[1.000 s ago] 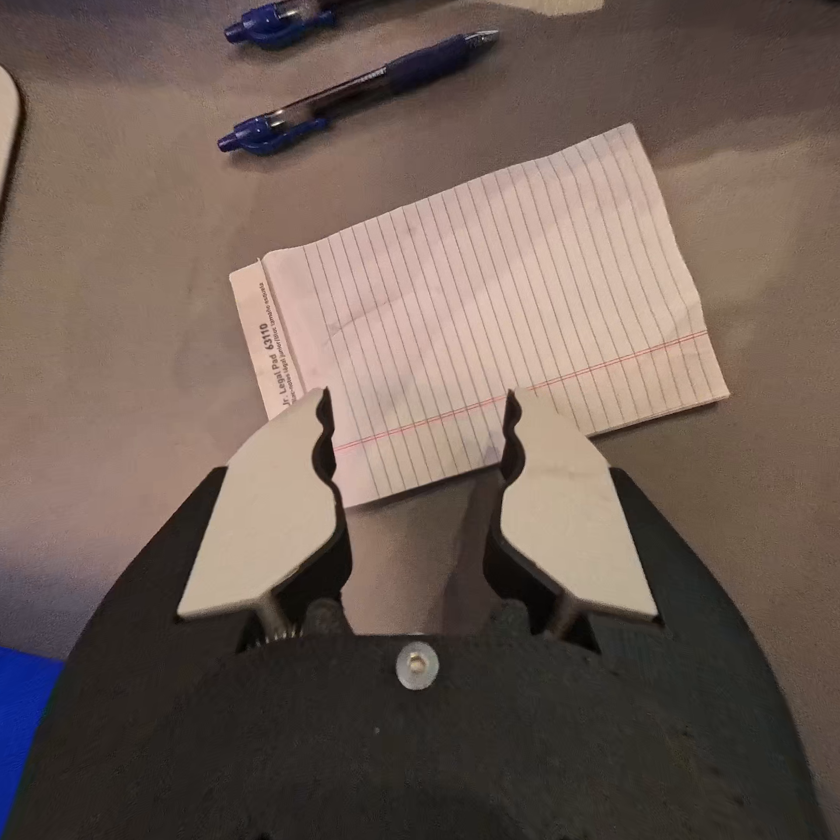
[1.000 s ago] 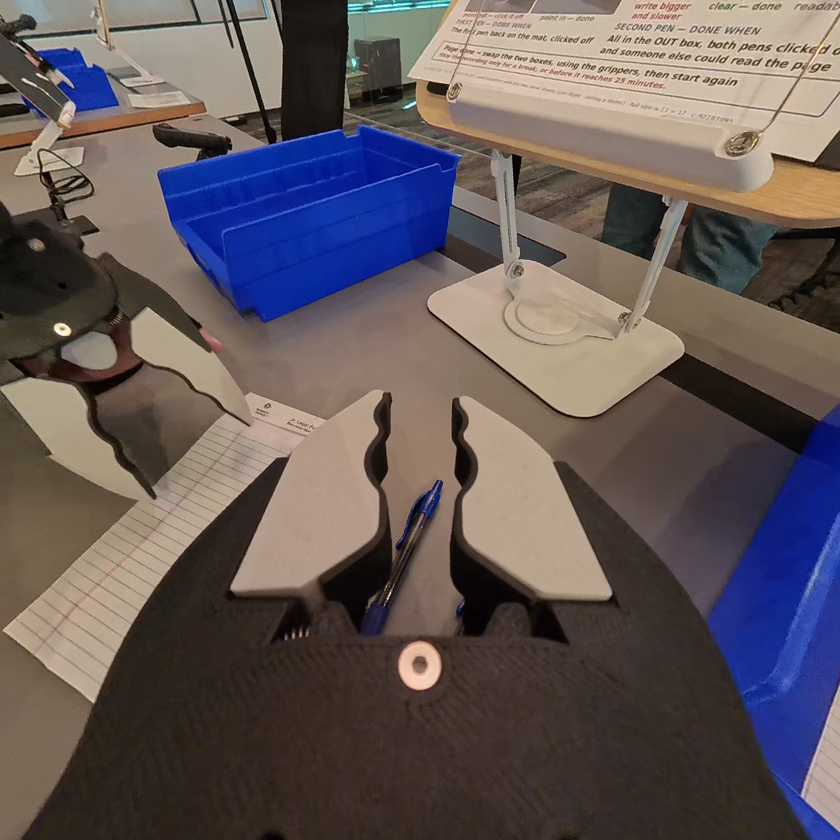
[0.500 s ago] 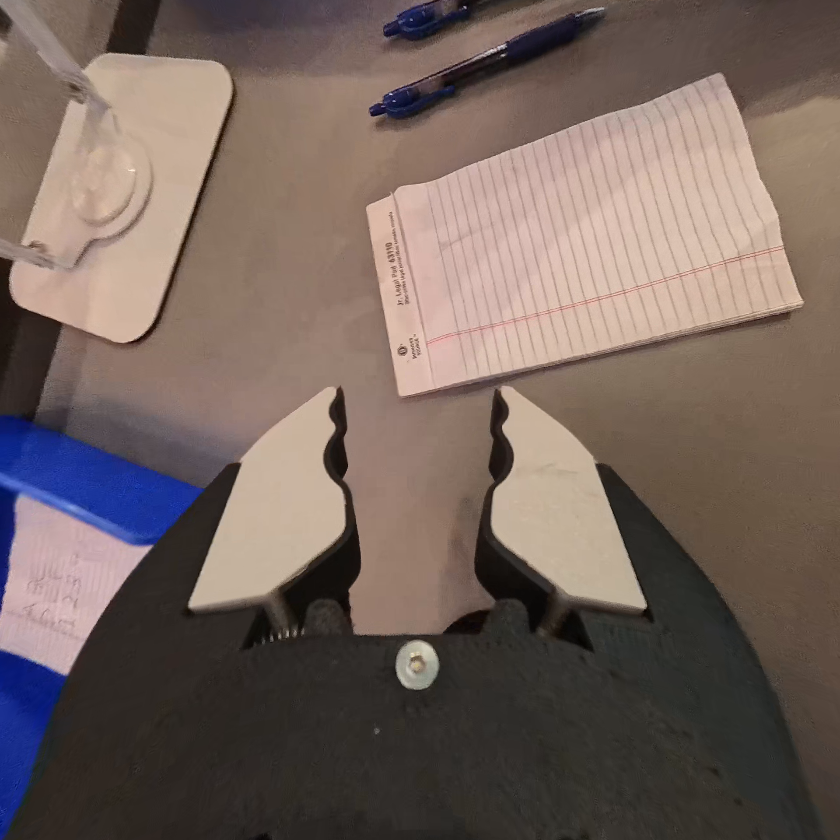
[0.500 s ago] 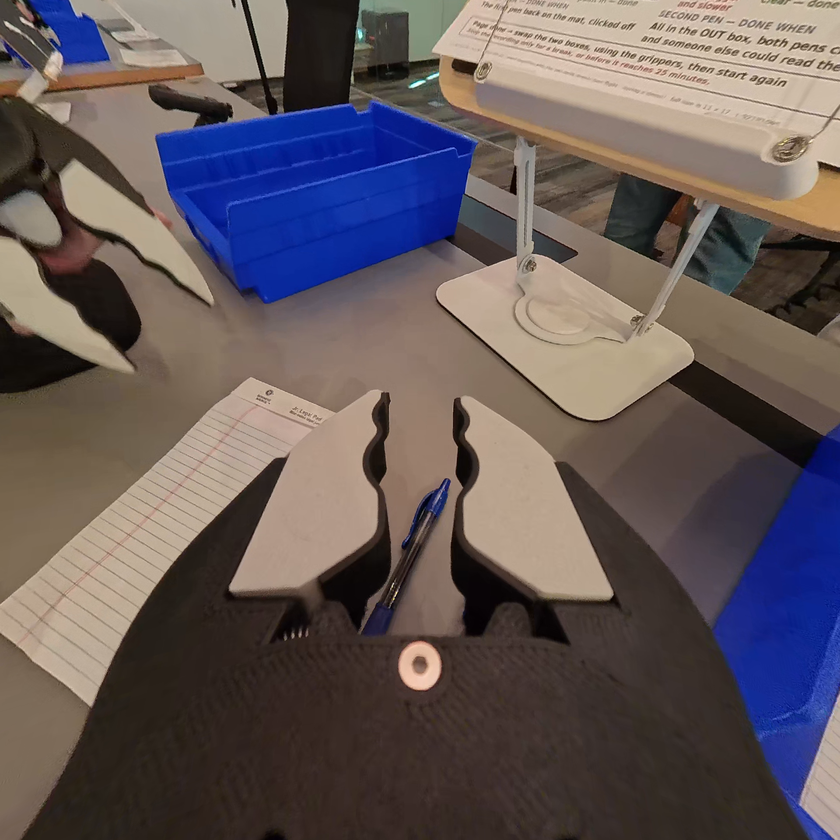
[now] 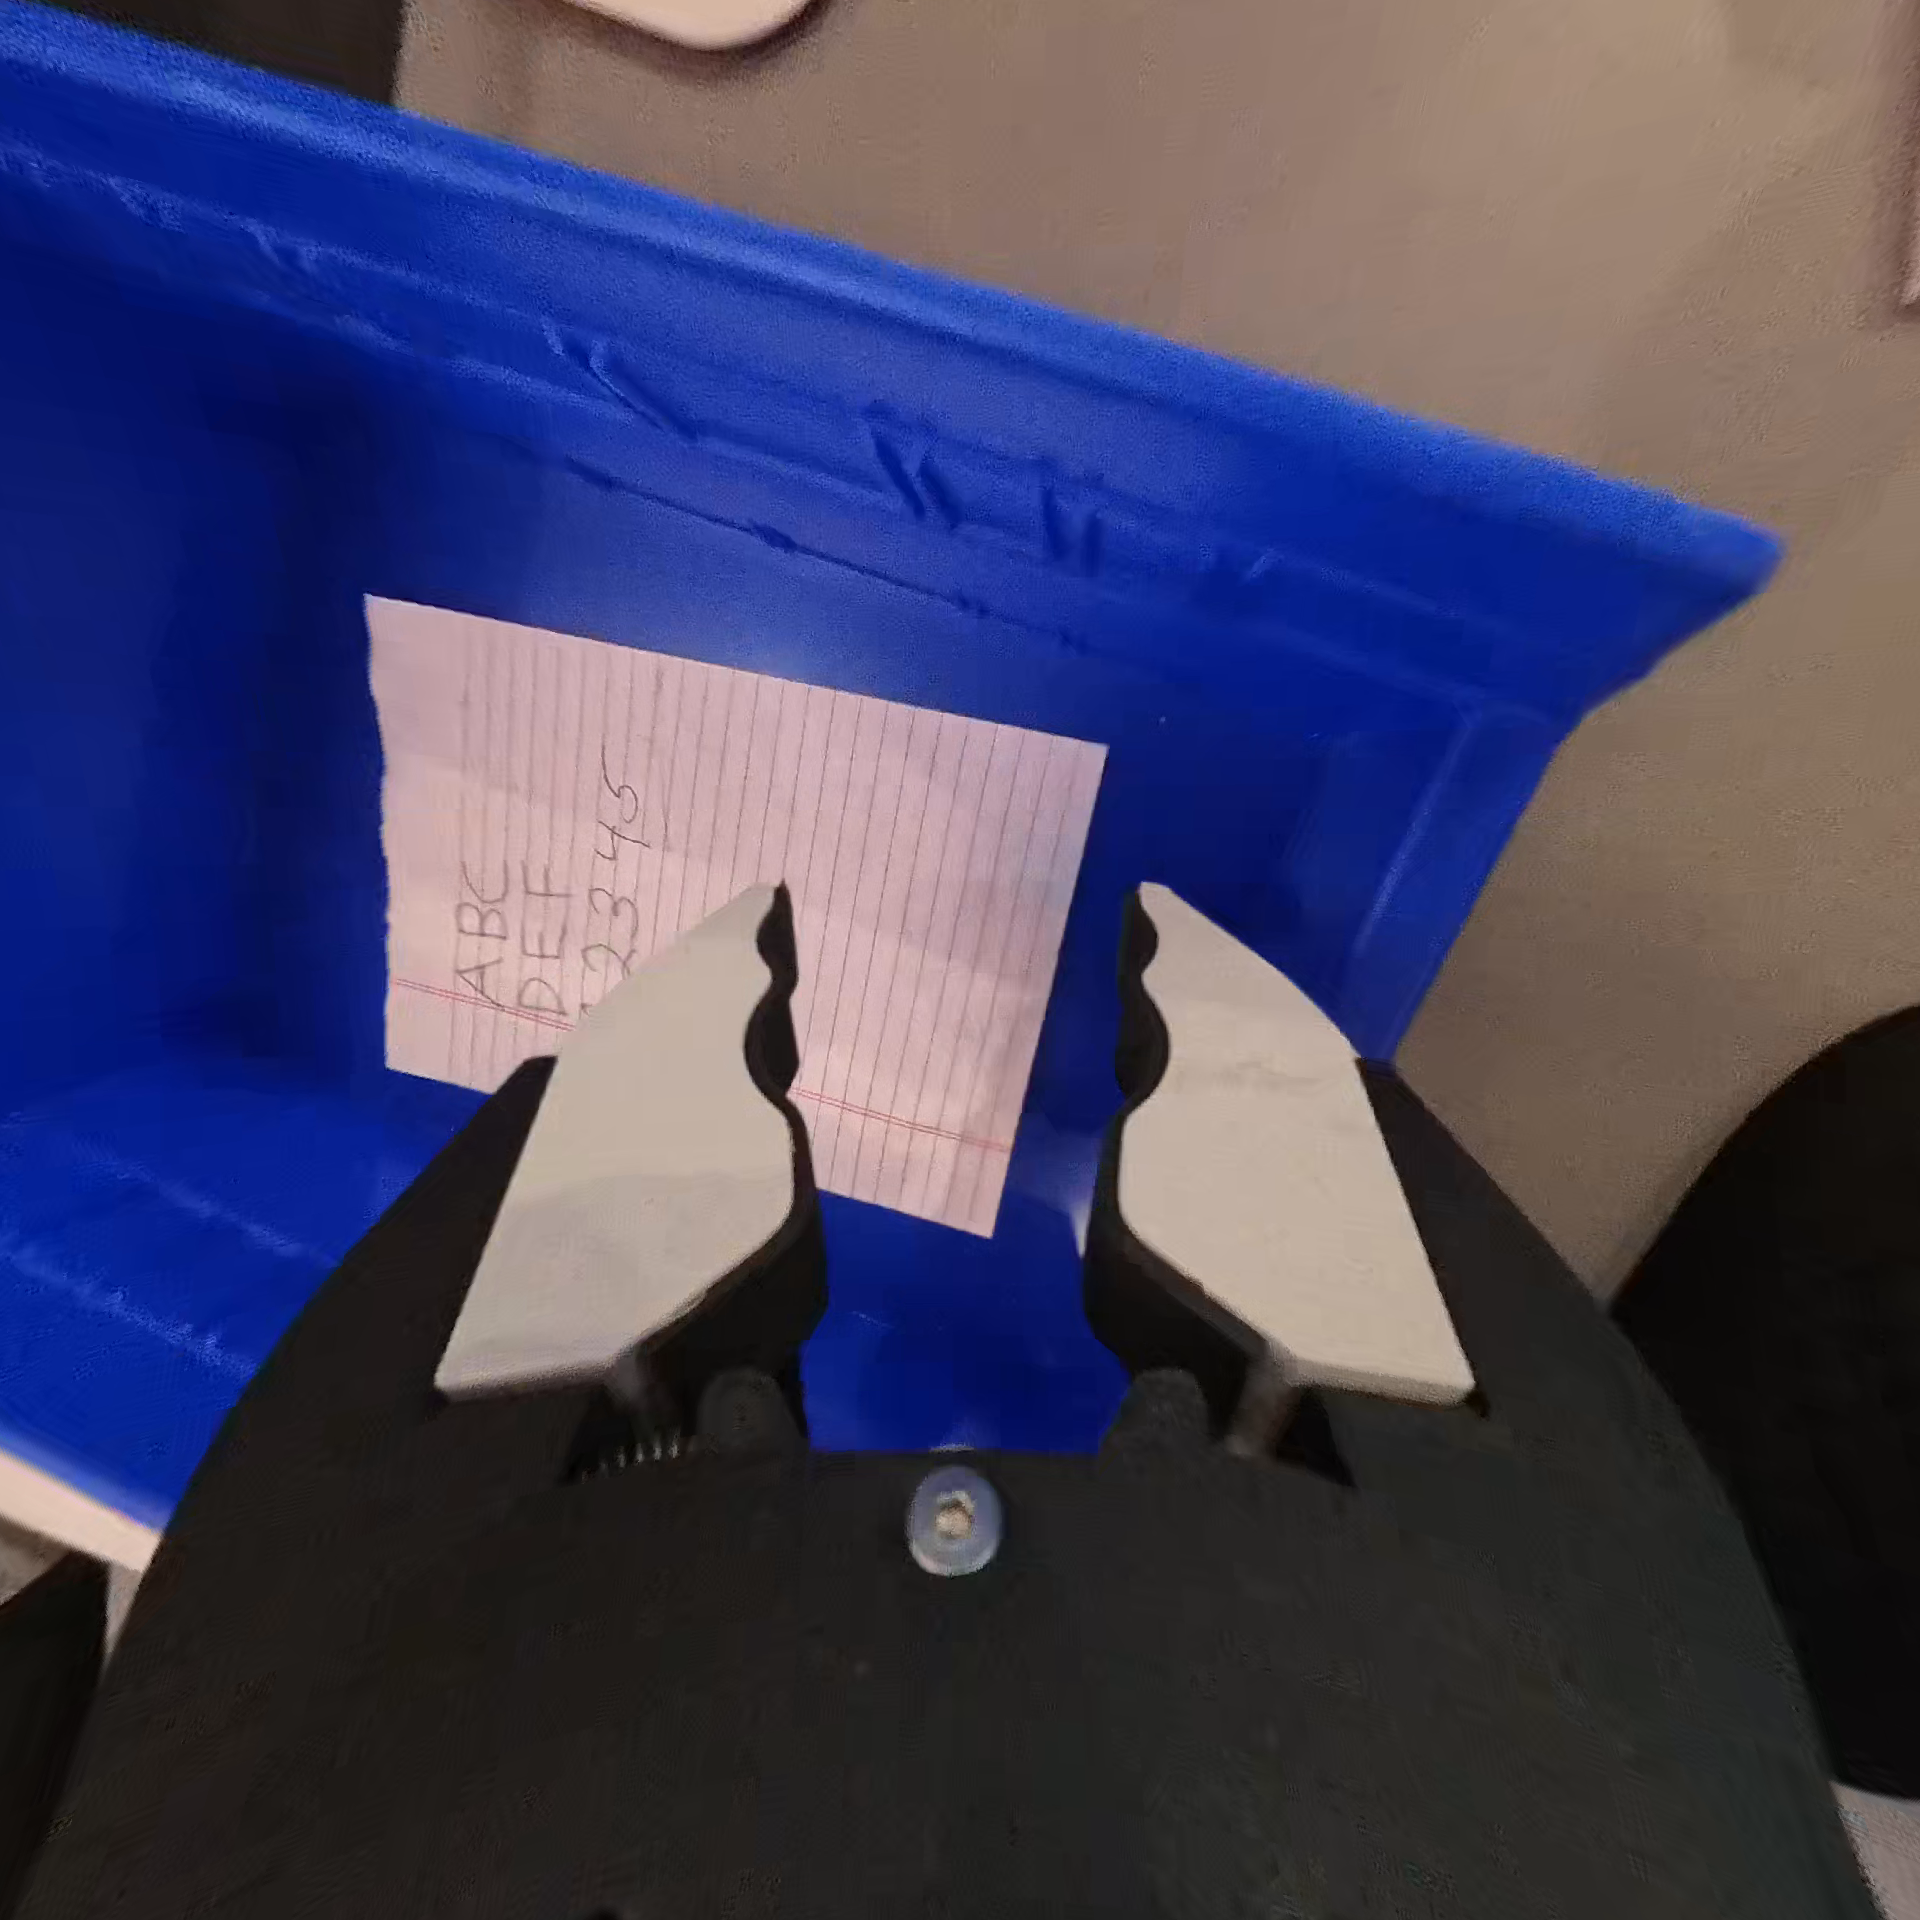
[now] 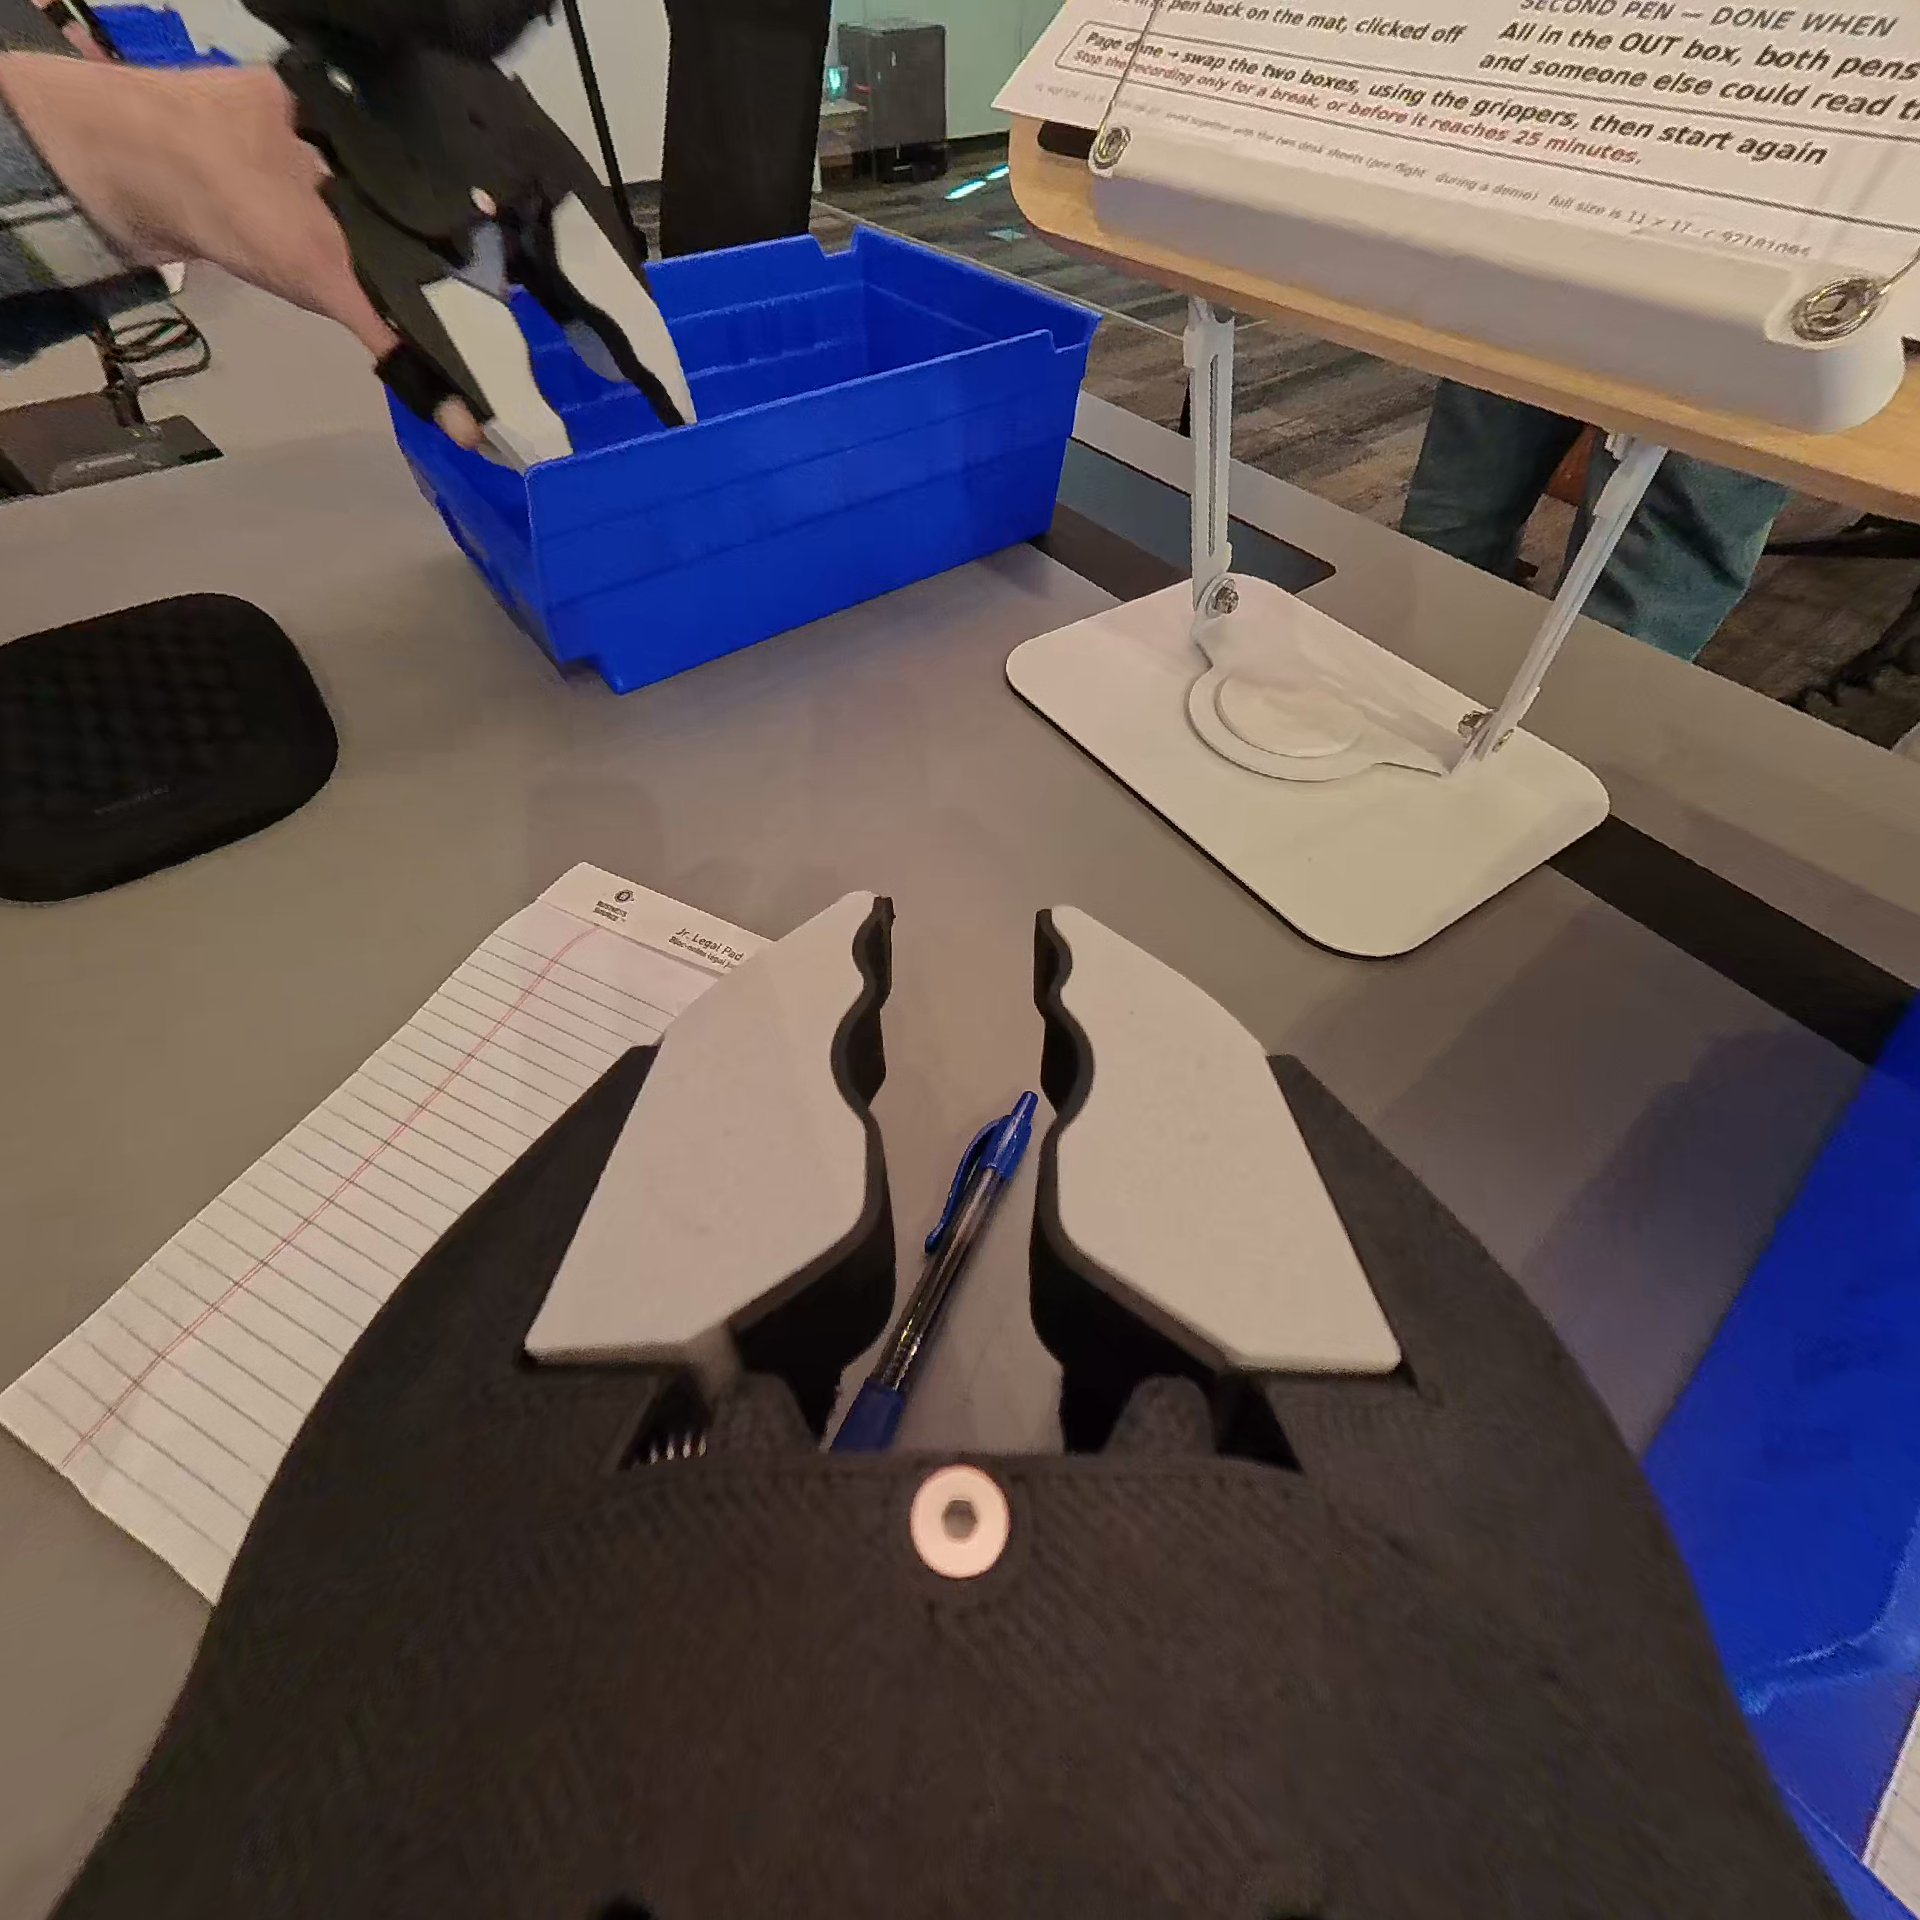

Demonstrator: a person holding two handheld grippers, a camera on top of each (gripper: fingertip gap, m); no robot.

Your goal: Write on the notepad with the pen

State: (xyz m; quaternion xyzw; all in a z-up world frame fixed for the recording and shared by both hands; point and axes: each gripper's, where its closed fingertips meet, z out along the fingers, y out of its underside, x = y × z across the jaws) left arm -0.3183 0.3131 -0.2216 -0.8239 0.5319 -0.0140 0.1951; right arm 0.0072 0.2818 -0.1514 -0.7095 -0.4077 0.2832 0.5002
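Observation:
A white lined notepad (image 6: 343, 1174) lies on the grey table, left of my right gripper (image 6: 961, 914). That gripper is open and hovers over a blue pen (image 6: 951, 1262), which lies on the table between its fingers without being gripped. My left gripper (image 5: 956, 899) is open and empty, pointing down into a blue bin (image 5: 935, 343) above a loose lined sheet with handwriting (image 5: 883, 883). In the right wrist view the left gripper (image 6: 613, 416) reaches into the bin (image 6: 810, 520) at the back left, held by a hand.
A white stand base (image 6: 1351, 831) holding a board with a printed sheet (image 6: 1507, 104) is at the back right. A black padded rest (image 6: 145, 727) lies at the left. Another blue bin (image 6: 1818, 1403) is at the right edge. People stand beyond the table. Across from one pair of fingers to the other is roughly 35 cm.
My left gripper has moved away from the notepad to the left and now points into the blue bin over the written sheet. My right gripper has stayed over the pen.

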